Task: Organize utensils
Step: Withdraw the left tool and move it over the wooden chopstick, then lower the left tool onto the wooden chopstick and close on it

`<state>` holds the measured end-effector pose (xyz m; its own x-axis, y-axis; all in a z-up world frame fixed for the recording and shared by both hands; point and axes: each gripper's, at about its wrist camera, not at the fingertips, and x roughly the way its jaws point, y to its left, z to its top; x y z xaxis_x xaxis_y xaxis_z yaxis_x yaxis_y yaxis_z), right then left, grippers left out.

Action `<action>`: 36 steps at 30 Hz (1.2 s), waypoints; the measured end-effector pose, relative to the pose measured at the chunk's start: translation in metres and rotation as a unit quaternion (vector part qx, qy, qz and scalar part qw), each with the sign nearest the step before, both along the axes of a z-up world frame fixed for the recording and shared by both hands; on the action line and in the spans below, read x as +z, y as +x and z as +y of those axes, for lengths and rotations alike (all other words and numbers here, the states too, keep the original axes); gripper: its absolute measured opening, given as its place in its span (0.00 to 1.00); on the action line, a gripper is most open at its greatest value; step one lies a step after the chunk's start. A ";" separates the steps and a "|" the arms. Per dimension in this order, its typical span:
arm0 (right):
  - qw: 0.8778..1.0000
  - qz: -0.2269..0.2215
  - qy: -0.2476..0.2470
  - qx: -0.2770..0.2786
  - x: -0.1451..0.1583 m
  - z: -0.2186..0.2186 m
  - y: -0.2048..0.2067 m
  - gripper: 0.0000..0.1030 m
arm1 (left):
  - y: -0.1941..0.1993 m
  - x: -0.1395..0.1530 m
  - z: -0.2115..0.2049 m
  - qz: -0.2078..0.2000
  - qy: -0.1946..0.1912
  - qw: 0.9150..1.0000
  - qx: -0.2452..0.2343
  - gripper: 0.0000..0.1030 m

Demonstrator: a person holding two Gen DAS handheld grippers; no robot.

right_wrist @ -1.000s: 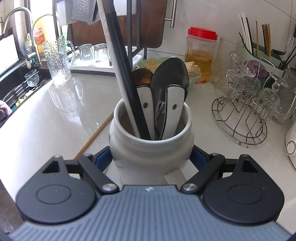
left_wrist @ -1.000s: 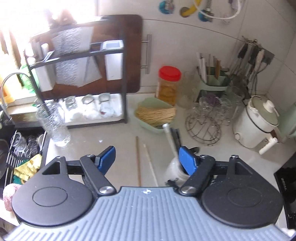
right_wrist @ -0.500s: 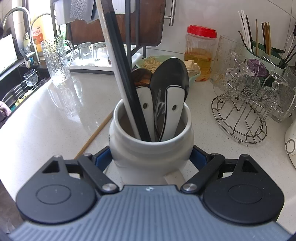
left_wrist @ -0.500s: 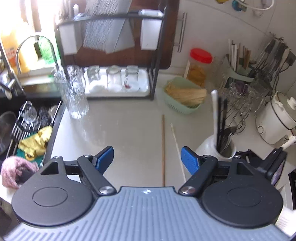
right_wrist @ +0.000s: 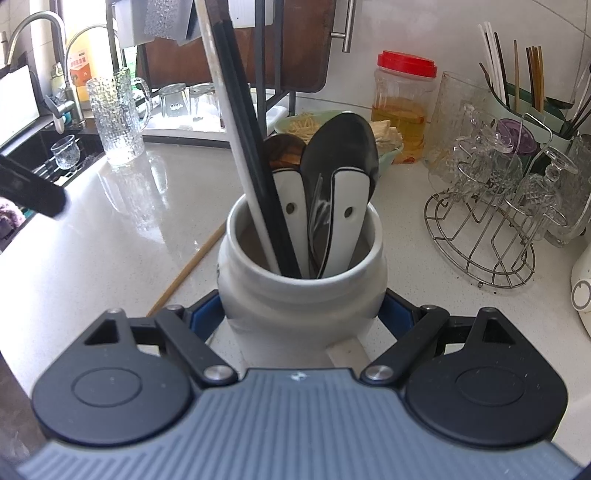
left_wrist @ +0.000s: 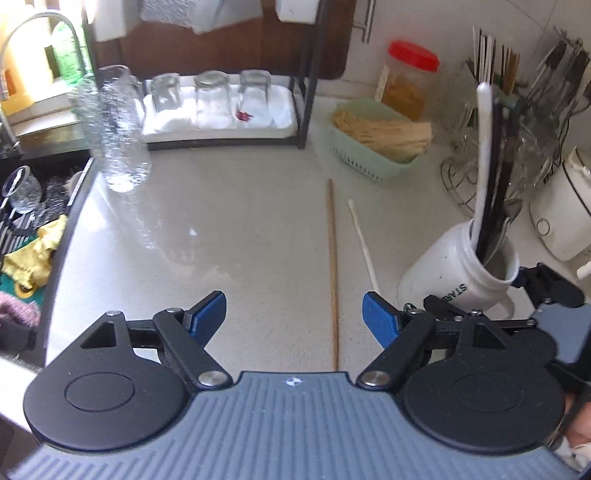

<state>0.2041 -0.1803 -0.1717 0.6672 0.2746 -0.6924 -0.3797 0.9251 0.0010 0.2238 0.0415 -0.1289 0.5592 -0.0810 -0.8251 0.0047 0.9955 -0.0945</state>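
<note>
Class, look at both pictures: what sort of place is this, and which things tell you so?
Most likely a home kitchen: a sink faucet, upturned glasses on a drying rack, and a utensil crock.

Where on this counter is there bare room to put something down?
Free: the pale countertop between the textured glass pitcher, the black dish rack and the brown wooden chopstick. Crowded: right side, around the white ceramic jar and wire glass stand.

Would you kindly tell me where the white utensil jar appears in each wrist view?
Left wrist: white utensil jar at right, beside the loose chopsticks.
Right wrist: white utensil jar at centre, between the jaws.
Shared landmark: red-lidded jar by the back wall.
</note>
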 end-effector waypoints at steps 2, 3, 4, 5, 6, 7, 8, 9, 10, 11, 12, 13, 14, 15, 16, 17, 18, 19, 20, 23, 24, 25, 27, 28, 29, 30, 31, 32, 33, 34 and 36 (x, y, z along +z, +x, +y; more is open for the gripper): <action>1.000 0.005 0.005 -0.002 0.000 -0.001 0.001 0.88 | 0.011 -0.010 -0.002 -0.004 -0.001 1.000 -0.010 0.82; 1.000 0.004 0.006 -0.001 0.000 -0.001 0.001 0.88 | 0.017 -0.014 -0.002 -0.005 -0.001 1.000 -0.012 0.82; 1.000 0.002 0.005 0.000 -0.001 -0.001 0.000 0.88 | 0.023 -0.019 -0.003 -0.007 -0.002 1.000 -0.014 0.81; 1.000 0.001 0.003 0.000 -0.001 -0.001 0.000 0.88 | 0.031 -0.024 -0.003 -0.005 -0.004 1.000 -0.015 0.81; 1.000 -0.002 0.000 0.002 -0.001 0.000 -0.001 0.88 | 0.037 -0.029 -0.004 -0.002 -0.006 1.000 -0.014 0.80; 1.000 -0.004 -0.004 0.003 -0.001 0.001 -0.001 0.88 | 0.043 -0.034 -0.004 -0.002 -0.010 1.000 -0.015 0.80; 1.000 -0.003 -0.005 0.002 -0.001 0.001 -0.001 0.88 | 0.049 -0.037 -0.003 -0.002 -0.015 1.000 -0.016 0.80; 1.000 -0.001 -0.005 0.001 0.000 0.002 0.000 0.88 | 0.054 -0.041 -0.004 -0.002 -0.020 1.000 -0.018 0.78; 1.000 0.000 -0.005 0.000 0.000 0.002 0.000 0.88 | 0.060 -0.044 -0.005 -0.002 -0.022 1.000 -0.022 0.75; 1.000 0.002 -0.005 -0.002 0.000 0.002 0.000 0.88 | 0.066 -0.048 -0.006 0.001 -0.018 0.999 -0.026 0.73; 1.000 0.004 -0.005 -0.003 0.000 0.003 0.001 0.88 | 0.070 -0.051 -0.008 0.003 -0.015 0.999 -0.030 0.68; 1.000 0.006 -0.006 -0.005 0.001 0.003 0.001 0.88 | 0.075 -0.053 -0.009 0.003 -0.016 0.999 -0.035 0.63; 1.000 0.008 -0.008 -0.006 0.001 0.004 0.001 0.88 | 0.080 -0.056 -0.011 0.005 -0.019 0.999 -0.038 0.62; 1.000 0.010 -0.009 -0.008 0.002 0.004 0.001 0.88 | 0.085 -0.059 -0.012 0.005 -0.023 0.999 -0.042 0.61; 1.000 0.013 -0.008 -0.011 0.002 0.004 0.001 0.88 | 0.090 -0.062 -0.013 0.006 -0.024 0.999 -0.046 0.59; 1.000 0.014 -0.007 -0.013 0.002 0.004 0.000 0.88 | 0.095 -0.065 -0.014 0.007 -0.023 0.999 -0.049 0.57; 1.000 0.014 -0.008 -0.015 0.002 0.004 -0.001 0.88 | 0.099 -0.068 -0.015 0.005 -0.023 0.998 -0.052 0.55; 1.000 0.013 -0.008 -0.018 0.002 0.004 -0.002 0.88 | 0.105 -0.071 -0.017 0.005 -0.027 0.998 -0.057 0.52; 1.000 0.012 -0.007 -0.020 0.002 0.004 -0.002 0.88 | 0.110 -0.073 -0.019 0.005 -0.030 0.998 -0.062 0.52; 1.000 0.009 -0.005 -0.027 0.001 0.004 -0.006 0.88 | 0.124 -0.081 -0.027 0.000 -0.019 0.997 -0.073 0.47; 1.000 0.008 -0.004 -0.029 0.001 0.004 -0.007 0.88 | 0.129 -0.084 -0.029 -0.001 -0.016 0.997 -0.076 0.44; 0.999 0.008 -0.003 -0.032 0.001 0.005 -0.007 0.88 | 0.134 -0.086 -0.031 -0.002 -0.016 0.997 -0.078 0.42; 0.999 0.007 -0.002 -0.037 0.002 0.005 -0.008 0.88 | 0.143 -0.090 -0.033 -0.005 -0.012 0.997 -0.082 0.40; 0.999 0.007 -0.002 -0.040 0.001 0.006 -0.008 0.88 | 0.148 -0.091 -0.035 -0.006 -0.007 0.996 -0.084 0.40; 0.999 0.007 -0.002 -0.042 0.001 0.006 -0.008 0.88 | 0.152 -0.092 -0.036 -0.006 -0.003 0.996 -0.085 0.40; 0.999 0.008 -0.002 -0.043 0.002 0.007 -0.008 0.88 | 0.156 -0.094 -0.038 -0.006 0.000 0.996 -0.087 0.40; 0.999 0.009 -0.003 -0.045 0.002 0.007 -0.008 0.88 | 0.159 -0.094 -0.040 -0.005 0.001 0.996 -0.090 0.40; 0.999 0.010 -0.003 -0.046 0.002 0.008 -0.008 0.88 | 0.161 -0.095 -0.041 -0.006 0.003 0.996 -0.093 0.40; 0.999 0.011 -0.003 -0.046 0.002 0.008 -0.007 0.88 | 0.163 -0.096 -0.042 -0.005 0.006 0.996 -0.093 0.40; 0.999 0.013 -0.003 -0.046 0.002 0.008 -0.007 0.88 | 0.165 -0.096 -0.043 -0.005 0.009 0.996 -0.094 0.40; 0.999 0.017 -0.003 -0.046 0.003 0.007 -0.005 0.88 | 0.166 -0.097 -0.044 -0.008 0.011 0.995 -0.096 0.40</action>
<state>0.1987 -0.1729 -0.1690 0.6651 0.2081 -0.7172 -0.2924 0.9563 0.0064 0.3899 -0.0025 -0.2261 0.5484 -0.1690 -0.8190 0.1964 0.9780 -0.0703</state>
